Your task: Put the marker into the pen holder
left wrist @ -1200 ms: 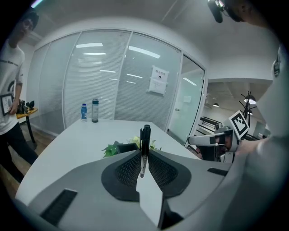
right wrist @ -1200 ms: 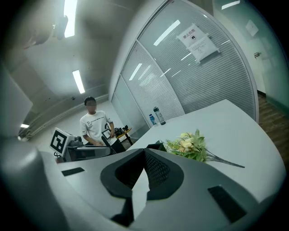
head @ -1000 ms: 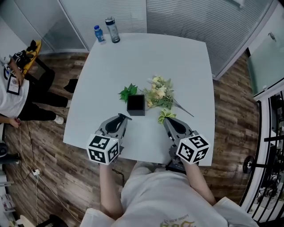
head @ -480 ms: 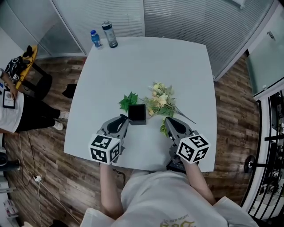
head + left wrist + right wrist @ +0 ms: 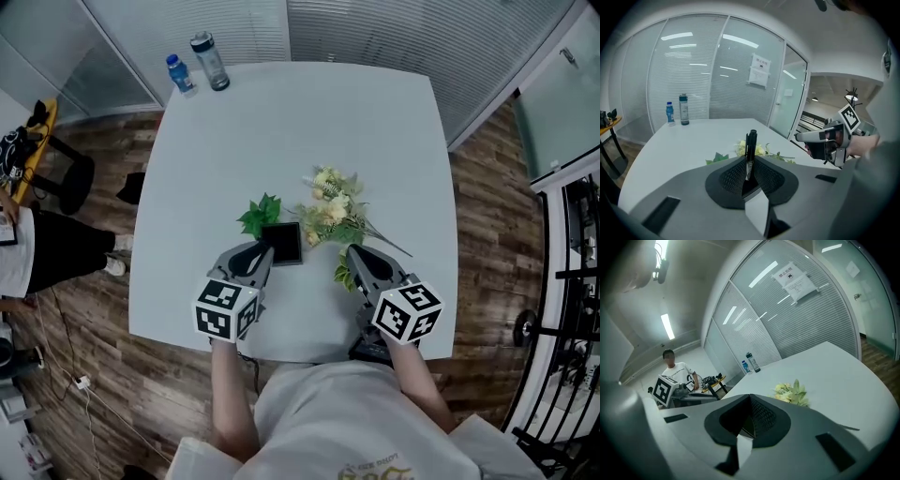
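Your left gripper (image 5: 266, 253) has its fingers clenched on the marker (image 5: 750, 149). Only the left gripper view shows it: long axis upright, top end poking above the fingers. The head view hides the marker but shows the black pen holder (image 5: 282, 243) on the surface (image 5: 281, 122), right at that gripper's tip. Flowers (image 5: 330, 212) lie just beside the holder. Your right gripper (image 5: 353, 255) has its fingers pressed together on nothing, as its own view shows.

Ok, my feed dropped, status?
Left gripper shut on marker, upright. Right gripper shut, empty. Pen holder just ahead of left; flowers beside it.
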